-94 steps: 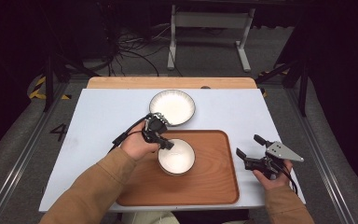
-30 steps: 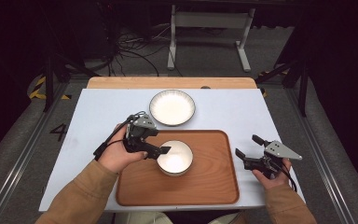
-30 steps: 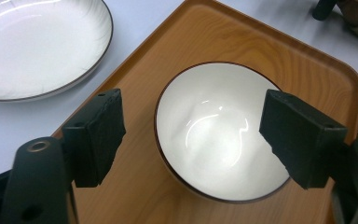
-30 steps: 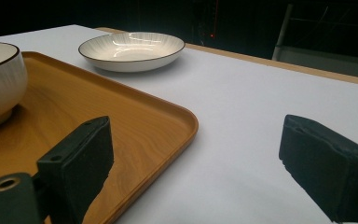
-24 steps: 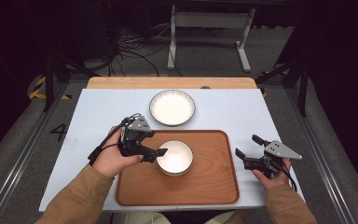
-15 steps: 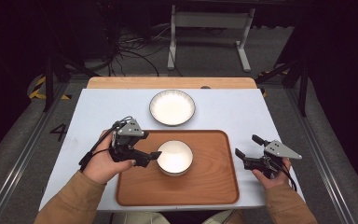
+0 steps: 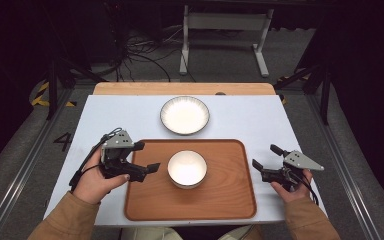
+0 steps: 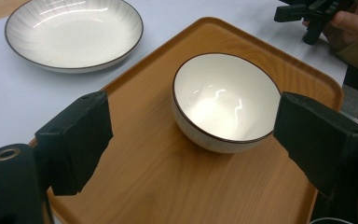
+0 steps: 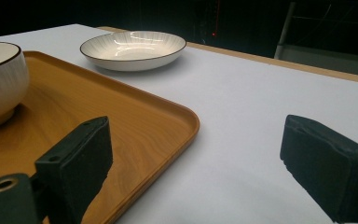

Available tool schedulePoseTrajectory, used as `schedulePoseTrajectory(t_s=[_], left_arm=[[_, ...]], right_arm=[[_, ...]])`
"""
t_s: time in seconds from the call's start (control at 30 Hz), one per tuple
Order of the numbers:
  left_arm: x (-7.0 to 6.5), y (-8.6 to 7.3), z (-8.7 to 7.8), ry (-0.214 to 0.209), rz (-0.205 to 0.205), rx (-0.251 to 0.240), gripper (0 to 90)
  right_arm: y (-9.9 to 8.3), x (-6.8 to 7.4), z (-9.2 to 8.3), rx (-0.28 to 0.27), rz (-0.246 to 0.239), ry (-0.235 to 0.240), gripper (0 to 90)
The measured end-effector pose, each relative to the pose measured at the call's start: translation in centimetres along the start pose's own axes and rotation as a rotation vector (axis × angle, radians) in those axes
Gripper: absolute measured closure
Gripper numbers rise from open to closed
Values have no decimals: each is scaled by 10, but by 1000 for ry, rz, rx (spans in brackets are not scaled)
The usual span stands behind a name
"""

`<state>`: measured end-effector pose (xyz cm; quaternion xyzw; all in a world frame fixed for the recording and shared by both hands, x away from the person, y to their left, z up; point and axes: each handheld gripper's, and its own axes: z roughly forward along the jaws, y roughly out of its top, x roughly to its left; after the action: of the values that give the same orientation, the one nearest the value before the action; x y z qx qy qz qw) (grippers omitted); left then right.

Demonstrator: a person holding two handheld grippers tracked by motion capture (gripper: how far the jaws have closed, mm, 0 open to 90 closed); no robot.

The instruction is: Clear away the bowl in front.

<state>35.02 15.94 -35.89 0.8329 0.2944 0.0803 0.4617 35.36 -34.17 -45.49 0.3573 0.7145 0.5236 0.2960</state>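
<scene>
White and dark-rimmed, the bowl (image 7: 186, 168) sits upright near the middle of the wooden tray (image 7: 230, 200), which lies on the pale table (image 7: 260, 117) at the person's edge. Beyond the tray's far rim, apart from it, a shallow white plate (image 7: 184, 114) with a thin dark edge rests on the table. The left tongs (image 7: 146, 156), held in the left hand (image 7: 96, 176), hover over the tray's left edge, pointing across at the bowl and just short of it; their jaws have just been opening and now stand spread with nothing between the pads. In the left gripper view the bowl (image 8: 225, 101) shows beyond and between the two black jaws, touched by neither, with the plate (image 8: 73, 32) at the upper left and the other hand's gripper at the upper right corner. The right tongs (image 7: 263, 158), in the right hand (image 7: 291, 186), sit just off the tray's right edge over bare table, jaws spread wide and empty. In the right gripper view the tray's rounded corner (image 9: 186, 126) lies between the jaws, the bowl (image 9: 0, 79) at the far left and the plate (image 9: 133, 49) farther back.
</scene>
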Motion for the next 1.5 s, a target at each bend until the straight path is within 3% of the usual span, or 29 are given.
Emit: schedulePoseTrajectory(t_s=[0.13, 0.17, 0.23, 0.43, 0.63, 1.03, 1.5], left_arm=[[4, -9, -6, 16, -23, -27, 119], [6, -12, -7, 22, -3, -28, 118], [8, -17, -9, 32, -25, -43, 113], [18, -31, -19, 22, -33, -117, 68], [25, -45, -26, 56, -63, -160, 68], [35, -76, -29, 49, -80, -231, 56], [47, -107, -34, 101, -86, -290, 56]], right_arm=[[0, 0, 0, 2, 0, 1, 100], [0, 0, 0, 2, 0, 1, 100], [0, 0, 0, 1, 0, 3, 100], [0, 0, 0, 0, -1, 4, 97], [0, 0, 0, -2, -5, 6, 97], [0, 0, 0, -1, -6, 6, 96], [0, 0, 0, -3, -10, 7, 95]])
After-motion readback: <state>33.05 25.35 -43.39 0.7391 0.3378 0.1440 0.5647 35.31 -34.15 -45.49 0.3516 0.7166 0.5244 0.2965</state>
